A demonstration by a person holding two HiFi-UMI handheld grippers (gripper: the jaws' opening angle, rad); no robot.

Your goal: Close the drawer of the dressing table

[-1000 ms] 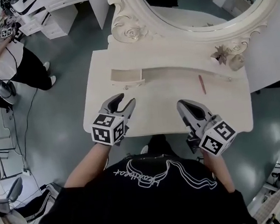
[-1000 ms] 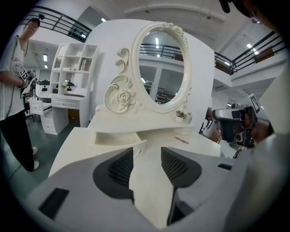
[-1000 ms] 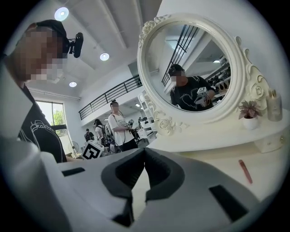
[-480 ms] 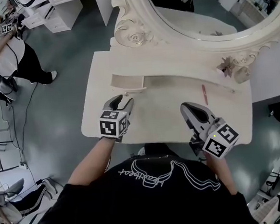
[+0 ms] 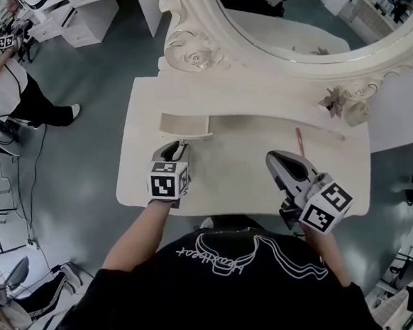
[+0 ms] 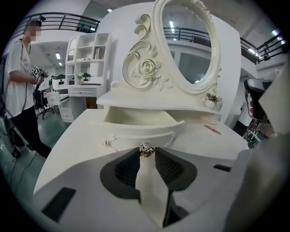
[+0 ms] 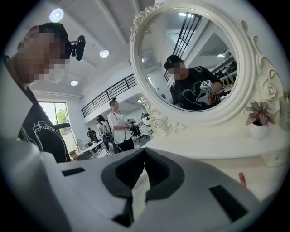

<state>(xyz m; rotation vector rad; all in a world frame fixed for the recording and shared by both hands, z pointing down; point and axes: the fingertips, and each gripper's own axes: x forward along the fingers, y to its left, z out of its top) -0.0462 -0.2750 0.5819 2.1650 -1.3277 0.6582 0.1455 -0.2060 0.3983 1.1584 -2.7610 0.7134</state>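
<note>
The cream dressing table has its small left drawer pulled out under the mirror shelf. In the left gripper view the curved drawer front is straight ahead, and its metal knob sits between the fingertips. My left gripper is closing, and its tips touch the knob on both sides. My right gripper hovers shut over the right half of the tabletop, holding nothing.
A red pen lies on the tabletop at the right. A small potted plant stands on the shelf below the big oval mirror. A person stands on the floor at far left near white shelving.
My left gripper moved forward and down to the drawer front and its jaws narrowed from wide open onto the knob. The right gripper shifted only slightly.
</note>
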